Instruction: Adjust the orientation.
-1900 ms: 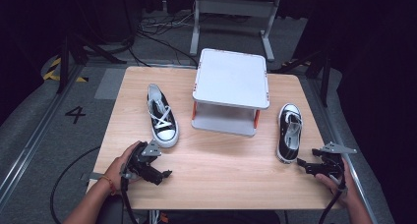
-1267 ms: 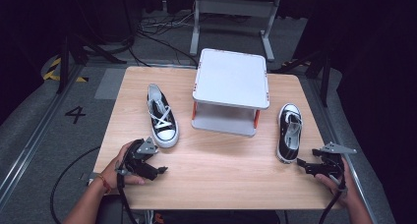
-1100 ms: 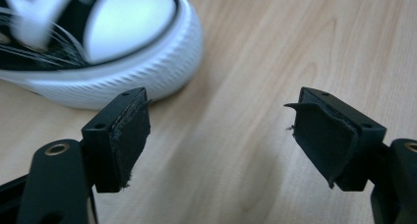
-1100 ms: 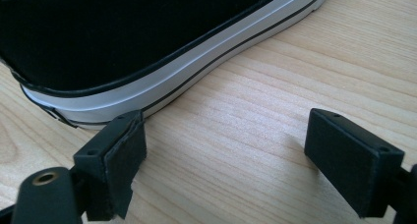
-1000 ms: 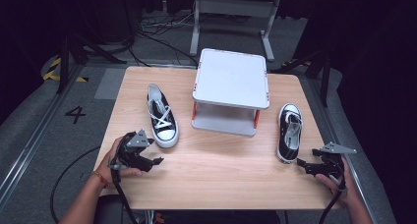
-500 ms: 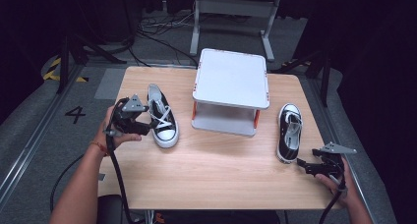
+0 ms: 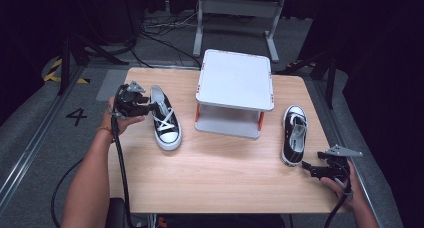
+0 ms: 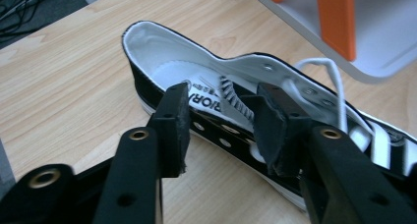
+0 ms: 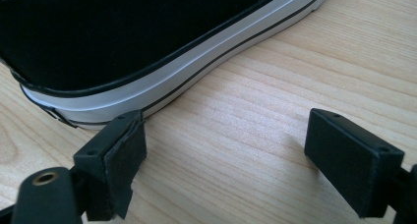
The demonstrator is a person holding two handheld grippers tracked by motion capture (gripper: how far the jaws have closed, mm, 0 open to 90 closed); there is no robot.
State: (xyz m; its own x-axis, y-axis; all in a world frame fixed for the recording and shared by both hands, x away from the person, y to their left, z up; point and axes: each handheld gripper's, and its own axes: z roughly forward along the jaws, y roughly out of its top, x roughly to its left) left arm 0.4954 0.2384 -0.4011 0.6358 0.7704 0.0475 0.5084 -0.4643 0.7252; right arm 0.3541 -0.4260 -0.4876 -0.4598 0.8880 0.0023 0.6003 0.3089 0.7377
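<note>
Between closing hand-held gripper jaws, sneaker's wall

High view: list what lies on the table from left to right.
Left gripper → black canvas sneaker with white laces → grey two-tier shelf with orange posts → second black canvas sneaker → right gripper.

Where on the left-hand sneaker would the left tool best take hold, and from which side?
Probably the side wall of the left sneaker at its open collar, approached from the shoe's outer side near the heel. The shoe lies upright on its sole with the mouth open, so one jaw can go inside and one outside that thin wall. The left tool already straddles it there, jaws just closing.
</note>
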